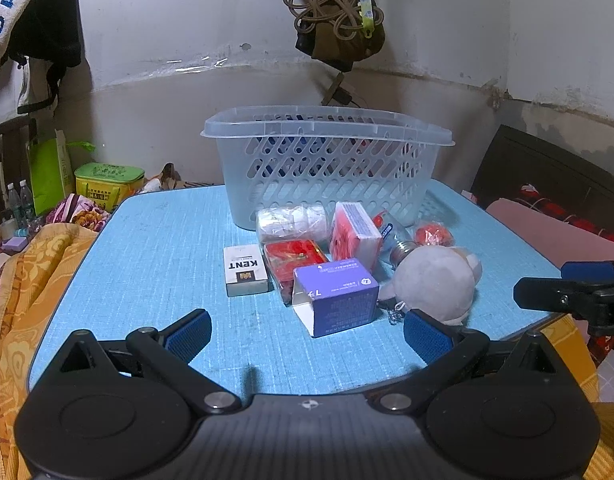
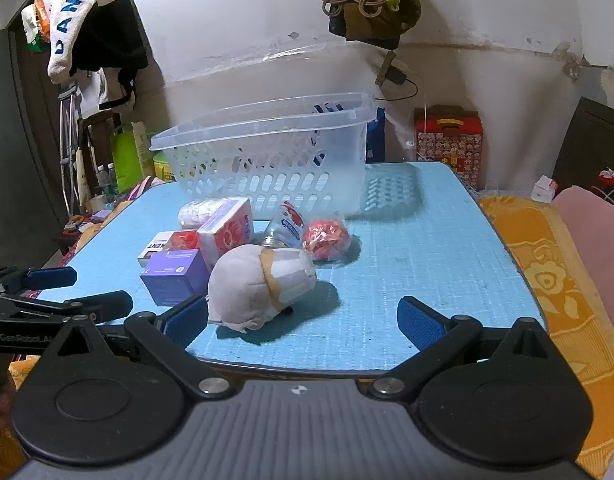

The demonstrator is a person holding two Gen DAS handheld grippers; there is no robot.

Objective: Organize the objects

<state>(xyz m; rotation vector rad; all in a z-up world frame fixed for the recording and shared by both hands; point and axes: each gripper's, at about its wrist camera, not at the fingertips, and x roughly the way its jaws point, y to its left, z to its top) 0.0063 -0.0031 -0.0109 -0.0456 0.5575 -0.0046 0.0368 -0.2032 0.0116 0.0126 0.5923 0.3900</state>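
Note:
A clear plastic basket (image 1: 327,168) (image 2: 267,168) stands at the back of the blue table (image 1: 147,248) (image 2: 419,248). In front of it lie a purple box (image 1: 335,296) (image 2: 175,276), a white Kent pack (image 1: 245,270), a red packet (image 1: 295,258), a pink-and-white box (image 1: 355,236) (image 2: 227,232), a wrapped white roll (image 1: 291,220), a light bulb (image 2: 285,228), a red wrapped ball (image 1: 433,236) (image 2: 327,238) and a grey plush toy (image 1: 435,284) (image 2: 255,284). My left gripper (image 1: 307,336) is open and empty, just short of the purple box. My right gripper (image 2: 303,324) is open and empty, by the plush.
Orange patterned bedding (image 1: 27,280) (image 2: 555,280) surrounds the table. A green tin (image 1: 107,184) and bottles sit at the back left. A red box (image 2: 449,140) stands behind the table at the right. Cords and clothes hang on the wall.

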